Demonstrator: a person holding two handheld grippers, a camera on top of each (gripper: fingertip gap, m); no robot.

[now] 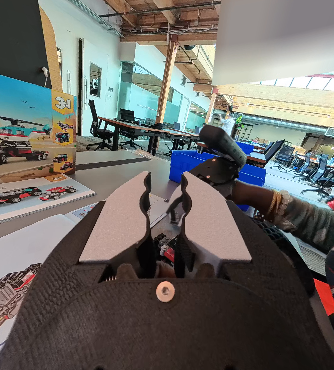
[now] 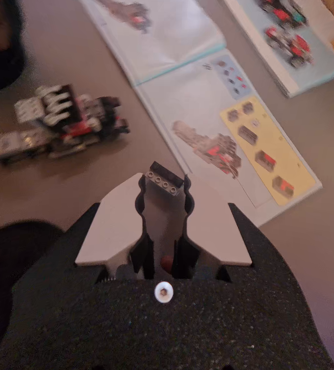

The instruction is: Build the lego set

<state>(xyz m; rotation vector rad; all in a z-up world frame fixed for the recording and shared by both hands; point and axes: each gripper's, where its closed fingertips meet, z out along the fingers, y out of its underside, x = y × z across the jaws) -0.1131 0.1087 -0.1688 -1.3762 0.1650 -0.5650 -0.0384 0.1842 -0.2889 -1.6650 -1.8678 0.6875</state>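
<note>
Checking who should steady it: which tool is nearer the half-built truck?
Left. The left tool hovers just over the truck; the right tool, gripping a brick, is farther off.

model [image 2: 62,124] left of open booklet [image 2: 212,120], on table [image 2: 42,190]

**Lettering seen, not copied**

- Box [image 1: 22,130], standing at left: part of a white title at its upper edge, and a yellow badge [image 1: 63,103] with large numerals.
- Booklet [image 1: 32,194], flat before the box: grey title and a small orange badge.
- Manual [image 2: 202,120], open: marks blurred, unreadable.
</note>
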